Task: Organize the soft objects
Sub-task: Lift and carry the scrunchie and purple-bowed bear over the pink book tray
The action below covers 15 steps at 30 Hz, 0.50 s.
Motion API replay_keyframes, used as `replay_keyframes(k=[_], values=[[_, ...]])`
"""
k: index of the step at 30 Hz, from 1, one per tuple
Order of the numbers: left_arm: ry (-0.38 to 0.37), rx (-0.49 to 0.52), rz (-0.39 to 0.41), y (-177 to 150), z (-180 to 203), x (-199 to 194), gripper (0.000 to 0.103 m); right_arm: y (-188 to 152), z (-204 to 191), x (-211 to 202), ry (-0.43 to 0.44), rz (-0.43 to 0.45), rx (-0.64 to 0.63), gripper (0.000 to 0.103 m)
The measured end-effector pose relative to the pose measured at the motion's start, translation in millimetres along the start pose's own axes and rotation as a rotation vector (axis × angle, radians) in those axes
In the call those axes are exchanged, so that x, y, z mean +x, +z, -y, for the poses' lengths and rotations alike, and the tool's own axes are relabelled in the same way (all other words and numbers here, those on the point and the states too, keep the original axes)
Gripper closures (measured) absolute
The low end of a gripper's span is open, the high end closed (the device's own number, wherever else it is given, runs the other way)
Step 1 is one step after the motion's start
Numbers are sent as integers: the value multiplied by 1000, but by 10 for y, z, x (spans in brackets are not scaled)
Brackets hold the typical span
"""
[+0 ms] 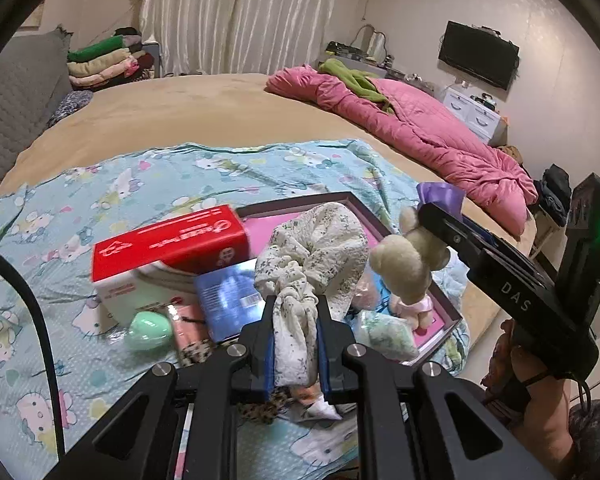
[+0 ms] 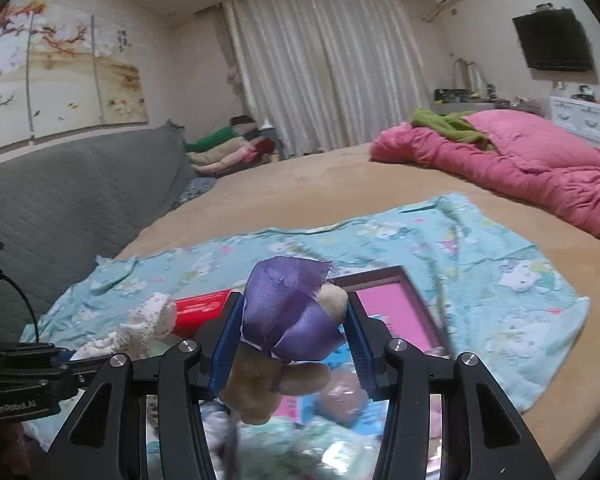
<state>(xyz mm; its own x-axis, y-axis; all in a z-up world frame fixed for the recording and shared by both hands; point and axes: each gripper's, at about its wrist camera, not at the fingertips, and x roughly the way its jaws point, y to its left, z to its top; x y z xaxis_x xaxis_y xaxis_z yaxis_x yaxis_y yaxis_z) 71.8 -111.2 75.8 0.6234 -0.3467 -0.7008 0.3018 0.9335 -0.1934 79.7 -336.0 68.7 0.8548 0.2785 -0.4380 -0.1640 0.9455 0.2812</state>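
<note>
Reading "DAS" on right gripper [image 1: 424, 216], blurred — red box [image 1: 168, 246] lettering perhaps illegible

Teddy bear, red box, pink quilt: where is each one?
Teddy bear [image 1: 404, 268], left wrist view, on its fuzzy head.
Red box [image 1: 168, 246], left wrist view, on its red top face.
Pink quilt [image 2: 540, 160], right wrist view, on its quilted middle.

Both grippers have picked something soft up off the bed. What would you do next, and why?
Probably carry both toward the pink-lined tray and lower them in. The left hand-held gripper clamps a floral cloth bundle; the right hand-held gripper holds a plush toy with a purple bow, both lifted above the clutter.
</note>
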Motion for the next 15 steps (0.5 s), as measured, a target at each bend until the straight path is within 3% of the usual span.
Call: replay_keyframes(k=[15], values=[[-42, 21, -118, 69, 332, 592, 86, -16, 561, -93, -79, 3, 109, 52]])
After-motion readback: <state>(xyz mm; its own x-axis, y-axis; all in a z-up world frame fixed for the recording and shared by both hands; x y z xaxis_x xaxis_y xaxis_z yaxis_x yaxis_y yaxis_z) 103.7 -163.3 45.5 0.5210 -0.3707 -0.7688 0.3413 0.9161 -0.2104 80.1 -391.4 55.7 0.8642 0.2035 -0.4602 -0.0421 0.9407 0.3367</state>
